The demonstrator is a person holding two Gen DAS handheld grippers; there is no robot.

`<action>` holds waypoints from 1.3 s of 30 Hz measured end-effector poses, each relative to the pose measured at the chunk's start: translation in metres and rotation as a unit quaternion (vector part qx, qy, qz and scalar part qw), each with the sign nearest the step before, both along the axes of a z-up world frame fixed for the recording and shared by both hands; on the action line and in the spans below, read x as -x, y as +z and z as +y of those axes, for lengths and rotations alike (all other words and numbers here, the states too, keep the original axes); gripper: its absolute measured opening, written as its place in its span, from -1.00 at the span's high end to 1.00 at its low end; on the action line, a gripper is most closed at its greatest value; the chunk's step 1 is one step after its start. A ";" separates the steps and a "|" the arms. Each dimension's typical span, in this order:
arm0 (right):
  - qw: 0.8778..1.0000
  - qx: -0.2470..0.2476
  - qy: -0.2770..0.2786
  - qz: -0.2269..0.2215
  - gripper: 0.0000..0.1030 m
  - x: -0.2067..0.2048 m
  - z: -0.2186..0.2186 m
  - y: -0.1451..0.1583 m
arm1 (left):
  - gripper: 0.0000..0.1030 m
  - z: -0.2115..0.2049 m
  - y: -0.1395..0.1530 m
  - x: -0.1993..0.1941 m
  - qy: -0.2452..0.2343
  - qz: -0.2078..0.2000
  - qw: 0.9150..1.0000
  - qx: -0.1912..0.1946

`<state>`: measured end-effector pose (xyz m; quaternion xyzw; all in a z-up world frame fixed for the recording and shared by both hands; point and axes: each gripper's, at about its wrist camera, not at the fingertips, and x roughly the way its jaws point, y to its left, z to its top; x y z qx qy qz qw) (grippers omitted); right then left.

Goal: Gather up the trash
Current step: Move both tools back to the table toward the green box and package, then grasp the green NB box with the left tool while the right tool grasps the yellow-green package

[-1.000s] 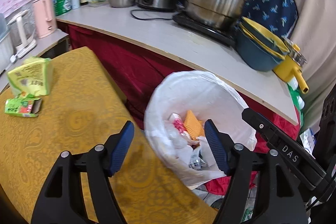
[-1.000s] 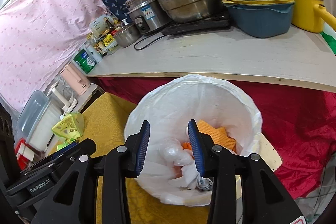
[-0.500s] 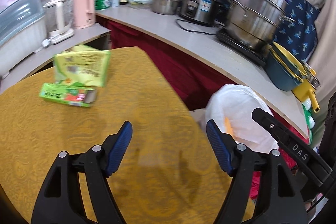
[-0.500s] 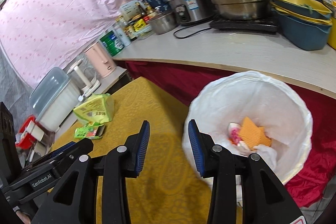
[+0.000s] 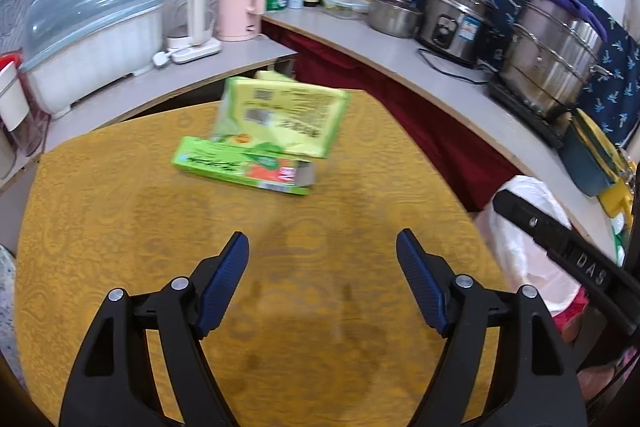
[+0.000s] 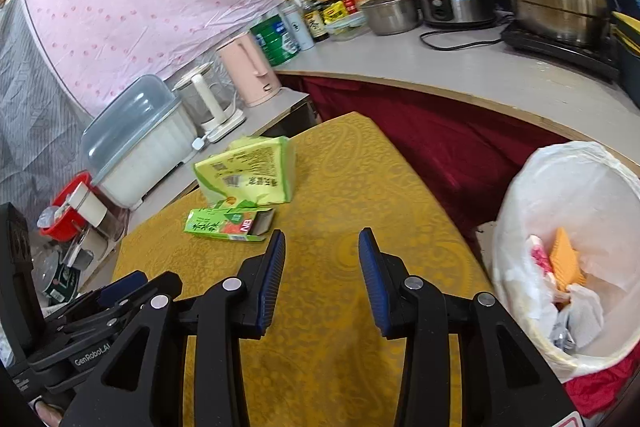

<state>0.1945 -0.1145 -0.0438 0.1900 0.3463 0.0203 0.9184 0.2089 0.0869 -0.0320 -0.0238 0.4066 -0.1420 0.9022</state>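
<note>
Beside the yellow-clothed counter [image 5: 120, 211] stood the lined bin [image 6: 576, 187], placed for easy drops. Two green cartons [image 5: 280, 115] lay touching at the counter's far end. You held your left tongs [image 5: 322, 263] empty and opening, your right tongs [image 6: 322, 267] narrower, empty.

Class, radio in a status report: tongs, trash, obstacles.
Left tongs opening, empty; right tongs open, empty. Green carton and yellow-green packet lie on the table. Path clear.
</note>
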 end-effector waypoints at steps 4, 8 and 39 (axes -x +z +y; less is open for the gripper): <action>1.000 0.009 0.020 0.005 0.27 -0.024 0.022 -0.005 | -0.41 0.030 -0.009 -0.013 0.025 0.007 1.000 -0.009; 0.999 0.009 0.035 0.012 0.27 -0.048 0.039 -0.014 | -0.41 0.059 -0.018 -0.029 0.069 0.023 0.997 0.009; 0.985 0.037 0.153 0.070 0.27 -0.140 0.116 -0.092 | -0.41 0.069 -0.087 -0.140 0.204 0.154 0.962 0.095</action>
